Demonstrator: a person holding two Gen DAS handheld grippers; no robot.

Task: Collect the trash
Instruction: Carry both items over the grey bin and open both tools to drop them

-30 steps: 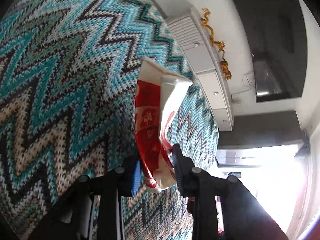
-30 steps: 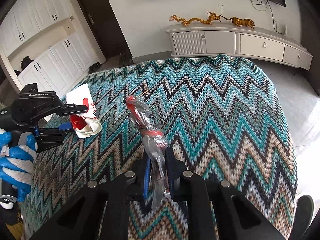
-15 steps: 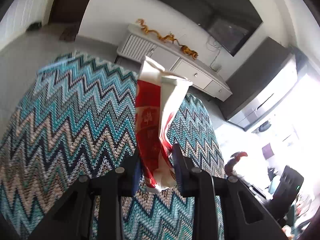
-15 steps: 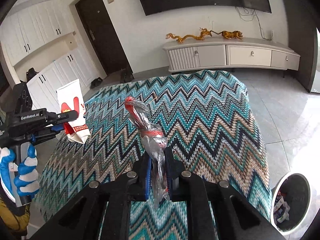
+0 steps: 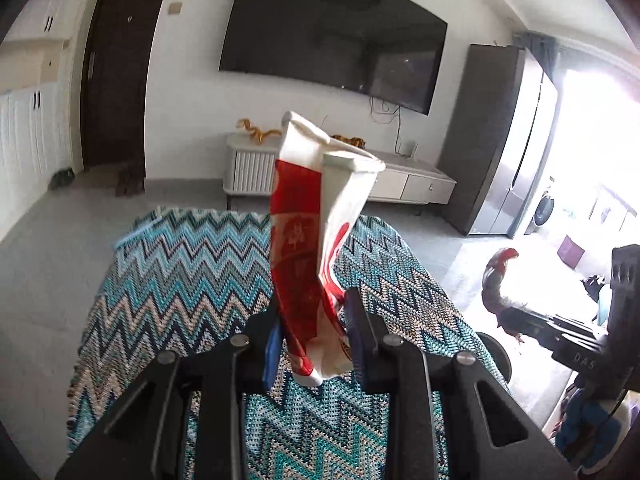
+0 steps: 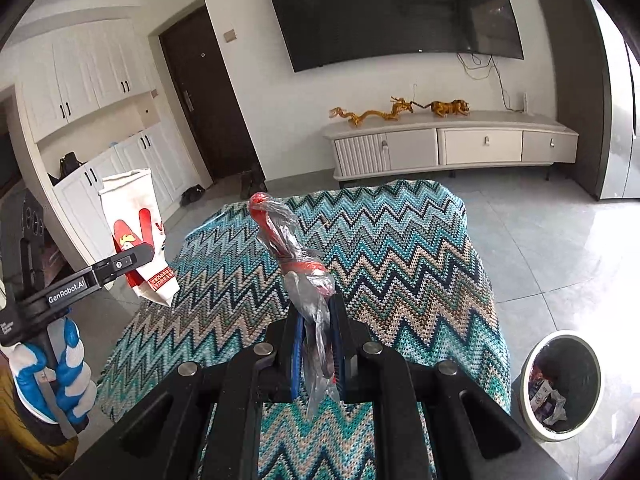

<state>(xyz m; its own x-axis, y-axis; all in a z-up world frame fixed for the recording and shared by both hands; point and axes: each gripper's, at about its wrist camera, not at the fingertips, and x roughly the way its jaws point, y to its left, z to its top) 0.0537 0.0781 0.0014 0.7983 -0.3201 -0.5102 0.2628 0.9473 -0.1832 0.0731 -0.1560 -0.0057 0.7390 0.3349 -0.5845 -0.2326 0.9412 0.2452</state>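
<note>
Cameras have swung up a lot over the last second: the left wrist view was filled with the zigzag blanket, and now it takes in the TV, door and floor. Both grippers look lifted clear of the blanket, so I'd say pickup is done and the carry to the bin is on. The bin only came into the right view half a second ago and now sits lower right, with scraps already inside.

Left gripper is clamped on the red-and-white bag, which stands upright in the middle of that frame. Right gripper is nearly shut, pinching the plastic wrapper, which sticks up at centre.

Hard to tell: what the red stuff in the wrapper is. In the left view the bright window at right washes out the floor, and the bin's round rim at lower right is mostly hidden behind the gripper.
</note>
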